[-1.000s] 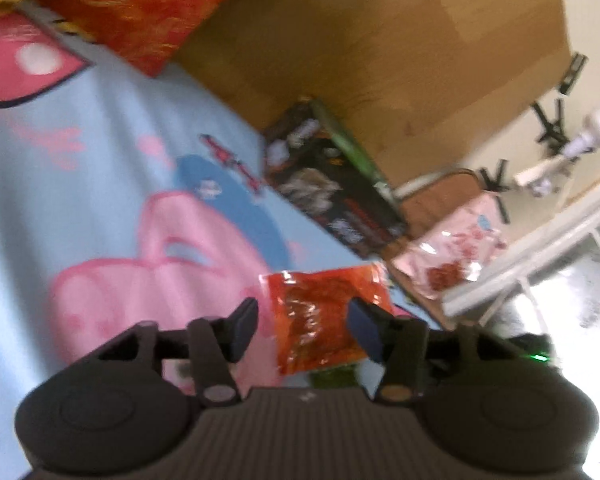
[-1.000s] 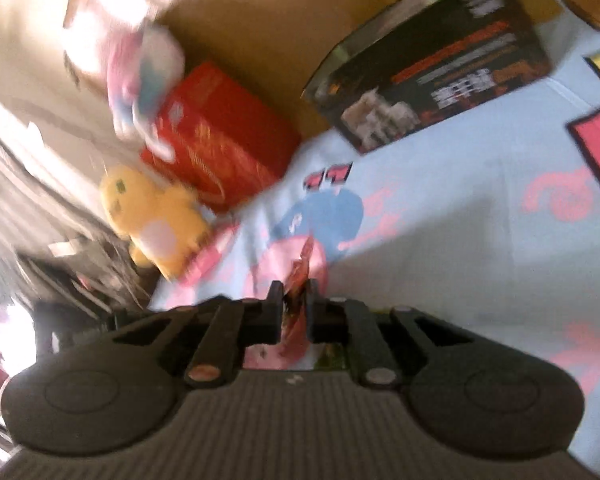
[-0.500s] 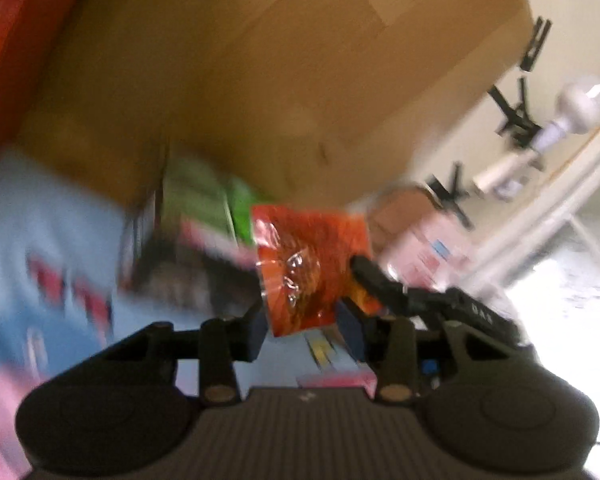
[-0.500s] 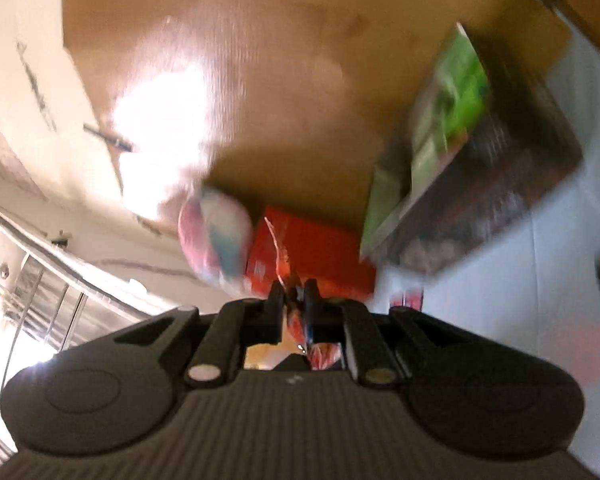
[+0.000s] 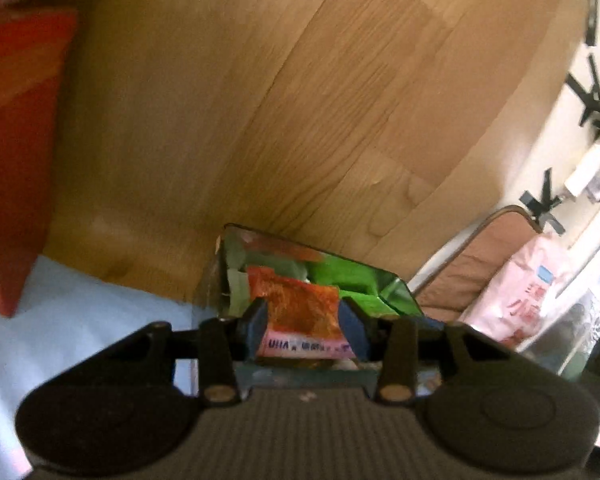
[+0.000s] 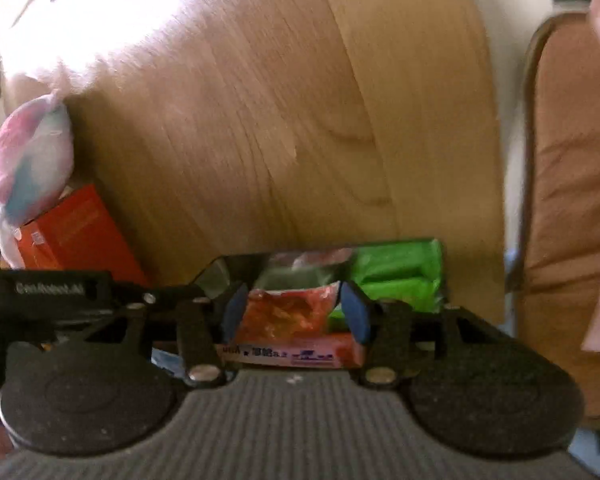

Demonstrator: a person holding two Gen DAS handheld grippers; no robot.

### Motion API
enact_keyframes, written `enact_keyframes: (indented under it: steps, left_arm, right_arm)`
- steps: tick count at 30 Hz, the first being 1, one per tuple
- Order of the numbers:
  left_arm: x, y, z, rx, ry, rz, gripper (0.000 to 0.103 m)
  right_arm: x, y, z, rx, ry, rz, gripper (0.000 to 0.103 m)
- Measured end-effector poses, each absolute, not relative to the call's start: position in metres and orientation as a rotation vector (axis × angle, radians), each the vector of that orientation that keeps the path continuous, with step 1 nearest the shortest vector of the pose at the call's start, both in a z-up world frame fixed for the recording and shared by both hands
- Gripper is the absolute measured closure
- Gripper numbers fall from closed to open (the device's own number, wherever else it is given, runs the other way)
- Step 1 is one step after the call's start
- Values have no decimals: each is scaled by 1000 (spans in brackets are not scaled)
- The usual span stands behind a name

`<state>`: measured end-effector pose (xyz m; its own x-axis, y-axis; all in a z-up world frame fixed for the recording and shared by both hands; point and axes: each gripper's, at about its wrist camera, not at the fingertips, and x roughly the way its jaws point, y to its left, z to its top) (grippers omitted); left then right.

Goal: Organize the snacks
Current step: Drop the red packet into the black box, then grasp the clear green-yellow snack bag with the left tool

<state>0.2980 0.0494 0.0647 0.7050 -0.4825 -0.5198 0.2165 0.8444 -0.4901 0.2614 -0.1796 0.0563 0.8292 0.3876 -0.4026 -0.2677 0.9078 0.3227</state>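
An orange snack packet sits between the blue pads of my left gripper, which is shut on it from both sides. Just behind it stands an open dark box holding green packets. In the right wrist view the same orange packet shows between the blue pads of my right gripper. Those jaws are opening and stand wider than the packet. The left gripper's black body reaches in from the left. A pink-labelled packet lies just below the orange one.
A wooden headboard rises right behind the box. A red box stands at the left on the light blue sheet, with a pastel plush toy on it. A brown cushion and a pink bag are at the right.
The right jaws, shut on the packet's edge before, have opened. The left jaws closed around the packet. Both grippers rose from the sheet and now face the open box.
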Motion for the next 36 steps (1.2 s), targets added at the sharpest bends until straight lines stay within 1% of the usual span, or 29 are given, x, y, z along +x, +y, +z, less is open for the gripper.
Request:
enact_keyframes:
  steps: [4,11,14,17,18,20,25,27,29,30,31,34,36]
  left_arm:
    - [251,58,70,-371,689,-433,63]
    - [146,66,25,-396,842,-527,62]
    - [115,68,13,-428,869,-549,63]
    - [96,65,3,-438,903,-542,64]
    - [92,64,0,-437,903,-522,66]
    - [84,70,-3,-461,887,-522,65]
    - [84,91,-13,-628,902,-538,66]
    - [84,93,-16,-666,907,-533,69]
    - [84,92,-16,-671,909,-532,69]
    - [83,93,-15,-666,908,-529,69]
    - [82,95,-14,-666,909,-529,69]
    - [76,103,-10,-675,893,-513,62]
    - [74,106,-8,-685,888,-517,52]
  right_arm:
    - [214,-206,49,337,499,388,48]
    - [127,-220,-8,502,734,541,49]
    - [103,-215,-17,497,743,556,52]
    - [93,-211,-15,504,758,587,57]
    - [93,-206,-17,511,770,603,62]
    - [85,-199,-19,508,769,612,65]
    - [73,-211,-26,636,798,671,66]
    - [71,-209,-32,724,827,722,65]
    - [68,-201,-35,711,851,718,74]
    - [67,-196,-35,665,860,695,89]
    - [66,-195,-35,664,850,692,92]
    - [69,-207,-39,777,861,687,93]
    - [71,-219,-42,863,851,688,93]
